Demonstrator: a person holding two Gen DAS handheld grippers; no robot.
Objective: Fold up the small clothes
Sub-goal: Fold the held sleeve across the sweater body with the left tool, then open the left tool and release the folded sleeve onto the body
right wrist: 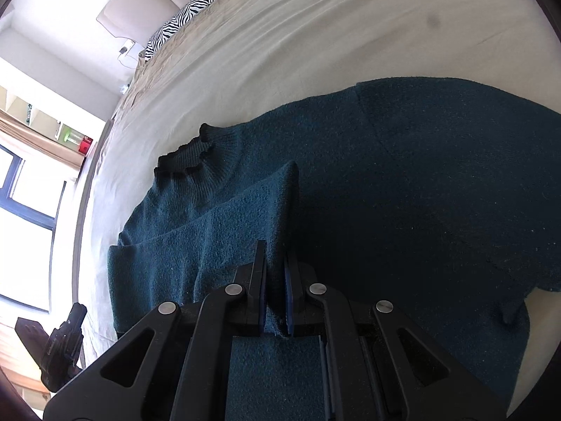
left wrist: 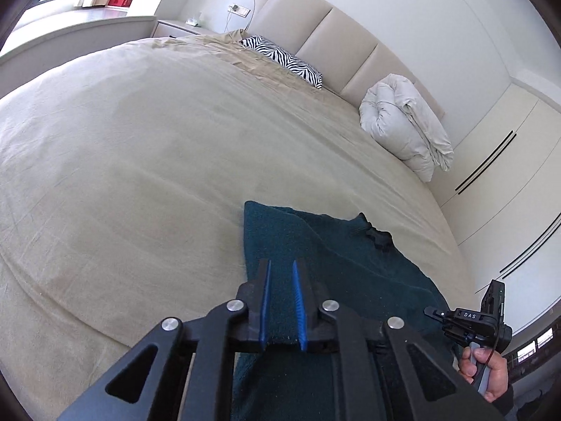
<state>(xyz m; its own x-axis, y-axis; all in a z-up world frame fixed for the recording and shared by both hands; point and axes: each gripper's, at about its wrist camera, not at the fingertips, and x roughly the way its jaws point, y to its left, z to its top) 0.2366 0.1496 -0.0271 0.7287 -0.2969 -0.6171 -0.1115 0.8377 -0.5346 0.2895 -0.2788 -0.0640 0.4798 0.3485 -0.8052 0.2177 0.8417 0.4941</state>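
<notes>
A dark teal knitted sweater (right wrist: 420,175) lies spread on the beige bed (left wrist: 140,158), its ribbed collar (right wrist: 189,158) pointing toward the window side. My right gripper (right wrist: 275,245) is shut on a raised fold of the sweater, which stands up from the cloth ahead of the blue pads. My left gripper (left wrist: 281,263) is shut on another edge of the sweater (left wrist: 333,245), and teal knit fills the narrow slot between its pads. In the left wrist view a hand (left wrist: 491,375) holds the right gripper's handle at the lower right.
A zebra-print pillow (left wrist: 284,59) and a folded pale duvet (left wrist: 403,122) lie by the padded headboard (left wrist: 315,24). White wardrobe doors (left wrist: 508,161) stand to the right of the bed, and a nightstand (left wrist: 175,29) and a window are at the far left.
</notes>
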